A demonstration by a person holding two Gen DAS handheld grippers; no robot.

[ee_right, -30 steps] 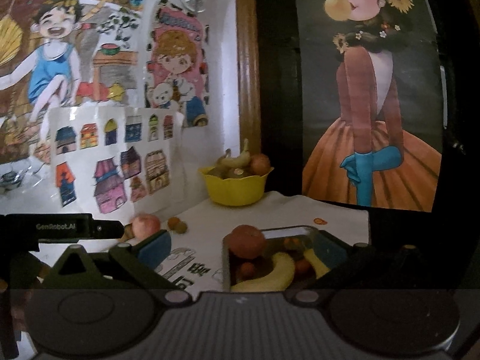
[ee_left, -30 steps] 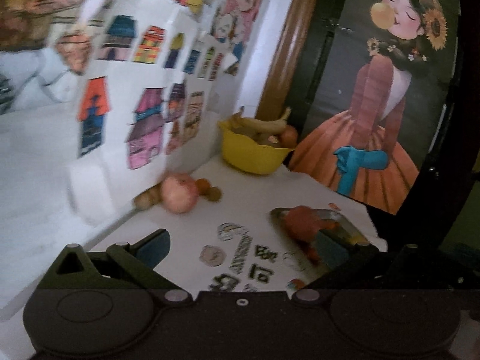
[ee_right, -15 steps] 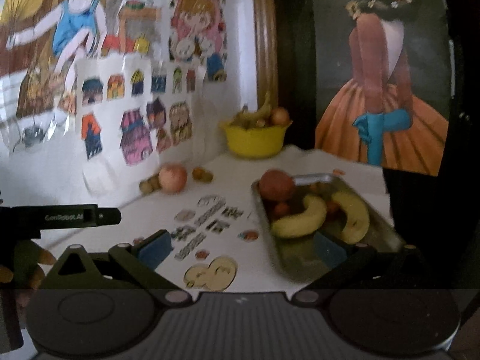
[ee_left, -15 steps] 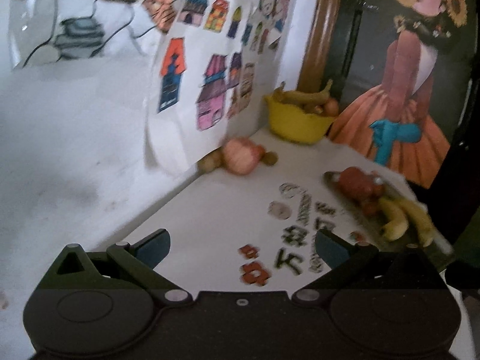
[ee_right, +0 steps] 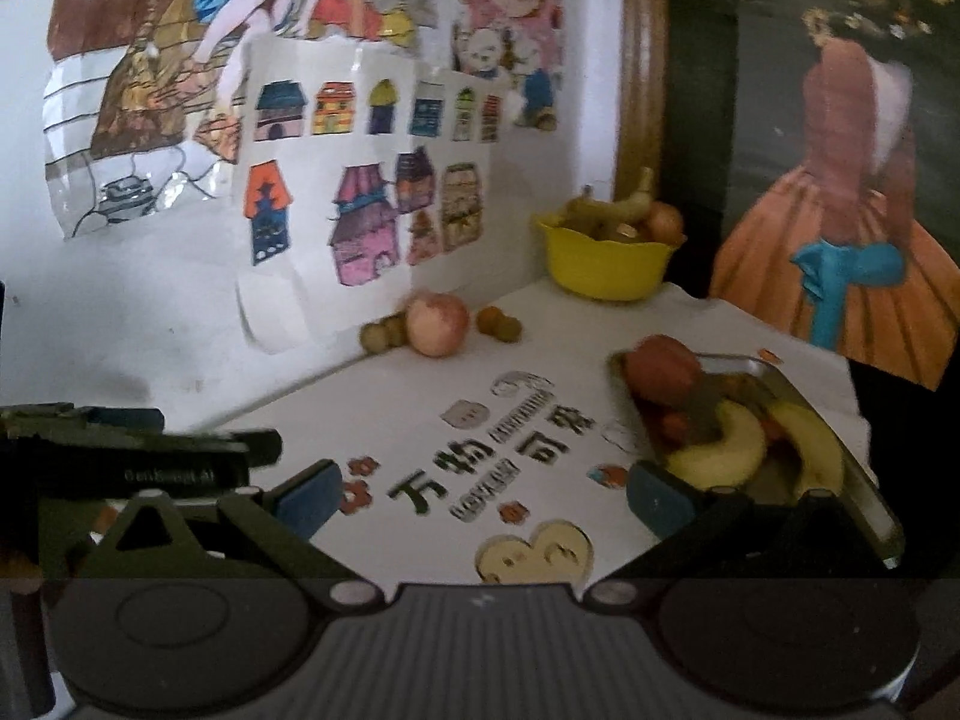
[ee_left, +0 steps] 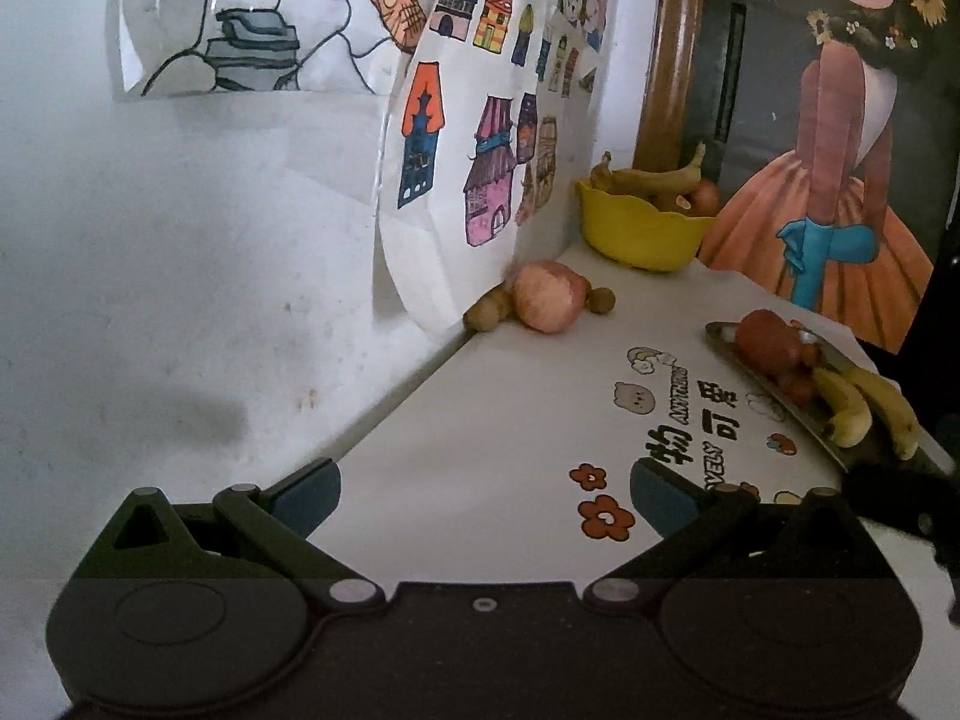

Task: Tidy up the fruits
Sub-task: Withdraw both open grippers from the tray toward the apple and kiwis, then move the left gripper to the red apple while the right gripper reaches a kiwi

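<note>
- Left gripper had its jaws spread wide and nothing between them; it hung over the near part of the table, close to the wall-side edge.
- Right gripper was likewise spread and empty, over the near part of the table, with its right fingertip just beside the near end of the metal tray.
- Metal tray sat along the table's right edge, holding two bananas, a big reddish fruit at its far end and some small red-orange pieces I couldn't identify.
- Yellow bowl stood at the far corner, against the wooden frame, with a brownish banana and other fruit heaped in it.
- Loose fruit lay at the wall-side edge, mid-way back: a pink apple, a small brown fruit touching it on the wall side, and small round ones on its other side.
- Step, as I judged it: between grasps, neither tool committed to anything; loose fruit was still out of any container, so the sorting looked unfinished.
- Next move probably called for the left gripper to reach forward along the wall edge to the apple group, well apart from both tools at this moment.
- The apple looked wide for the jaws, so they'd need to stay fully spread and centred; it could roll against the paper sheet on the wall.
- Whether the fruit was meant for tray or bowl couldn't be told.
</note>
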